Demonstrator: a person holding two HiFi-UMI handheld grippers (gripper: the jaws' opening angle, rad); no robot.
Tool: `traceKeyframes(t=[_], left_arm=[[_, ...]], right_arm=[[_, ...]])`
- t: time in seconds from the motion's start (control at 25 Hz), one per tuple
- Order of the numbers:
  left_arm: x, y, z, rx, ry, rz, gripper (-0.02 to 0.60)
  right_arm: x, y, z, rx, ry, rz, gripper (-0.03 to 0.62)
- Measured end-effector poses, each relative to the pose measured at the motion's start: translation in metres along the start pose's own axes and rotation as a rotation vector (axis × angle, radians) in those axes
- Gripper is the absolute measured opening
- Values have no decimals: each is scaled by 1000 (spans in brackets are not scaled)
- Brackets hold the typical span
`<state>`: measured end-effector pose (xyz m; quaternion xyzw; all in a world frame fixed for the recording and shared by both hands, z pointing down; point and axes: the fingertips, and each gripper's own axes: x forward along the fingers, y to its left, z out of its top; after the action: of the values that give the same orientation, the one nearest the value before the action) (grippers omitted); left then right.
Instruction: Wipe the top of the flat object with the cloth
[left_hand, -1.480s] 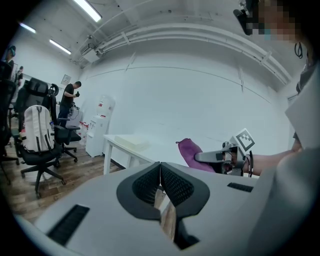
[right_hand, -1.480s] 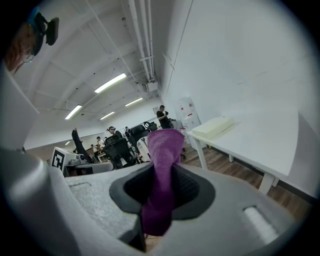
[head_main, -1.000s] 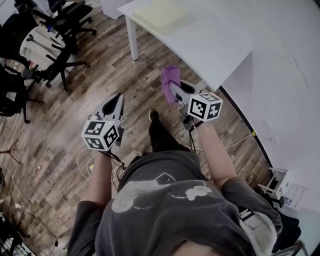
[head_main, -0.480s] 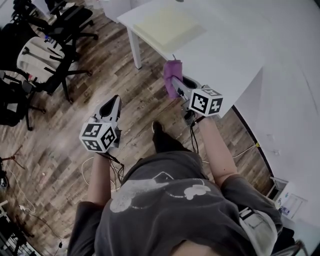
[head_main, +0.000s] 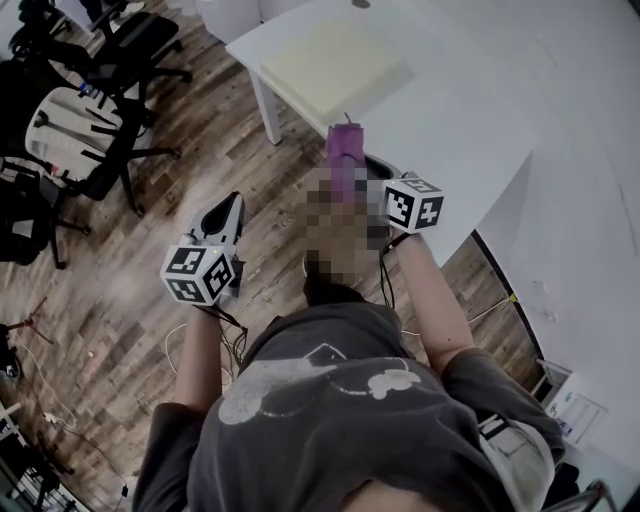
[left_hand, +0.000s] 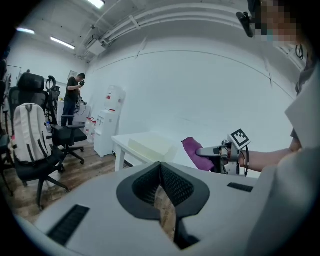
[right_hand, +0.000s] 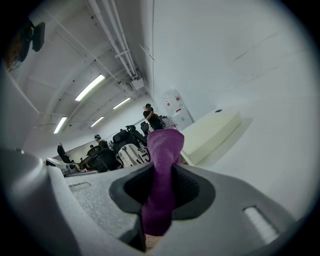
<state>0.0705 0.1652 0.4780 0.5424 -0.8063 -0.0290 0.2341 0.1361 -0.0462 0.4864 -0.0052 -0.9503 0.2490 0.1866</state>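
Right gripper (right_hand: 161, 192): I find it clenched on the purple cloth (right_hand: 163, 150), which stands up out of the jaws at the white table's (head_main: 470, 120) near edge. The pale flat pad (head_main: 335, 62) lies at the table's left corner, apart from the cloth. Left gripper (left_hand: 160, 186): jaws pressed together on nothing, over the wooden floor (head_main: 150, 300).

Person's left gripper (left_hand: 160, 175) pointing forward at left side, jaws pressing together, nothing between them; its black-and-white marker cube (head_main: 200, 272) facing up. Bare left forearm (head_main: 197, 360) stretching forward from sleeve. Person's right gripper (right_hand: 161, 186) sitting further forward than left, jaws clamping purple fabric cloth (right_hand: 163, 147), cloth end sticking out past jaw tips. Bare right forearm (head_main: 436, 300) stretching forward.
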Motion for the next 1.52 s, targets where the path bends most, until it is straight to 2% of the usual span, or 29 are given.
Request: traceKeyframes(t=[0.52,0.72,0.92,1.16,1.52], left_arm=[[106,21,62,34,-9,-17,-2],[125,21,73,36,10,-43,-2],[144,34,89,90,20,-74,-2],[190,67,114,133,33,-172,-3],[277,104,146,204,128,-358,-2]], right_arm=[[61,-72,80,13,-36,0,92],[69,-91,93,43,-44,-39,92],[83,-99,99,70,-50,-79,92],[101,-118,111,99,-98,-172,92],[131,-128,151,81,-156,-326,92]])
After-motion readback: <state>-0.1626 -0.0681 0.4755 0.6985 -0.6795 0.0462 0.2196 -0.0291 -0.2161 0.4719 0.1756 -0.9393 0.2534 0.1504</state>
